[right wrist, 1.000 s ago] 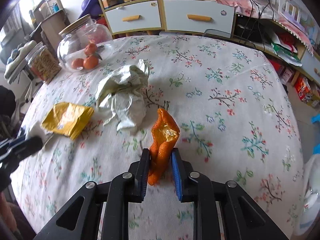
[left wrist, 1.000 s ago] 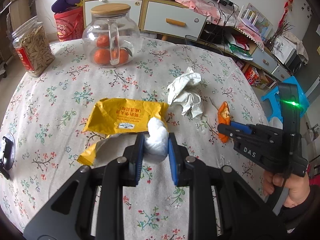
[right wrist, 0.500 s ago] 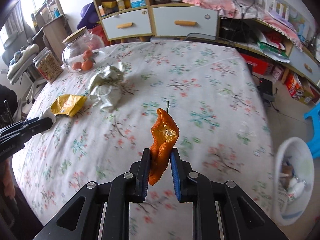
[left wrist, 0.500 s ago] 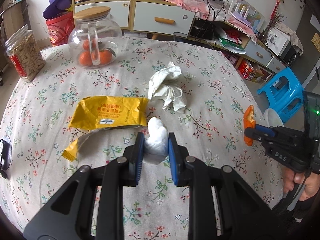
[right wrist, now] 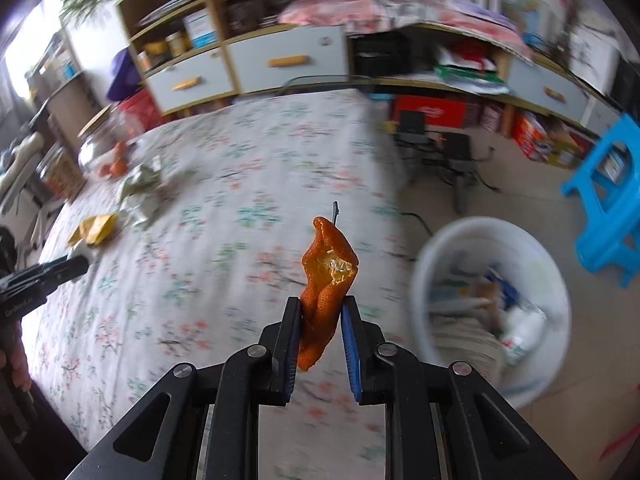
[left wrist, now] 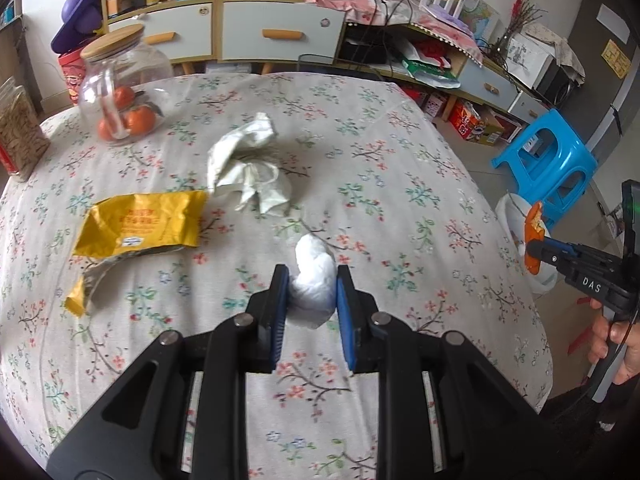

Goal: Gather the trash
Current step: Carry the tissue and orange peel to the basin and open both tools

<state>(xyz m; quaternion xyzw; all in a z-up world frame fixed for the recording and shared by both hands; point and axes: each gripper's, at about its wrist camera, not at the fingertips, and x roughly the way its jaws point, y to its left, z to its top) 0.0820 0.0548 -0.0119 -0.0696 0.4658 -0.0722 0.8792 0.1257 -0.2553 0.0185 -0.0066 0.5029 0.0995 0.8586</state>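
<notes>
My left gripper [left wrist: 310,286] is shut on a white tissue wad [left wrist: 313,280], held above the flowered tablecloth [left wrist: 380,184]. My right gripper [right wrist: 319,312] is shut on an orange peel [right wrist: 326,280], carried near the table's right edge; in the left wrist view the orange peel [left wrist: 534,226] shows far right at the right gripper [left wrist: 538,250]. A white bin [right wrist: 556,292] with trash inside stands on the floor to the right of the peel. On the table lie a yellow wrapper [left wrist: 142,226] and crumpled white paper [left wrist: 248,168].
A glass jar of oranges [left wrist: 124,92] and a jar of snacks [left wrist: 18,130] stand at the table's far left. A blue stool [left wrist: 548,160] stands on the floor beside the bin. Cabinets and cluttered shelves [left wrist: 280,36] line the back wall.
Both grippers have moved to the right over the table with their loads. The right one has travelled to the table's edge, and the white bin has come into its view.
</notes>
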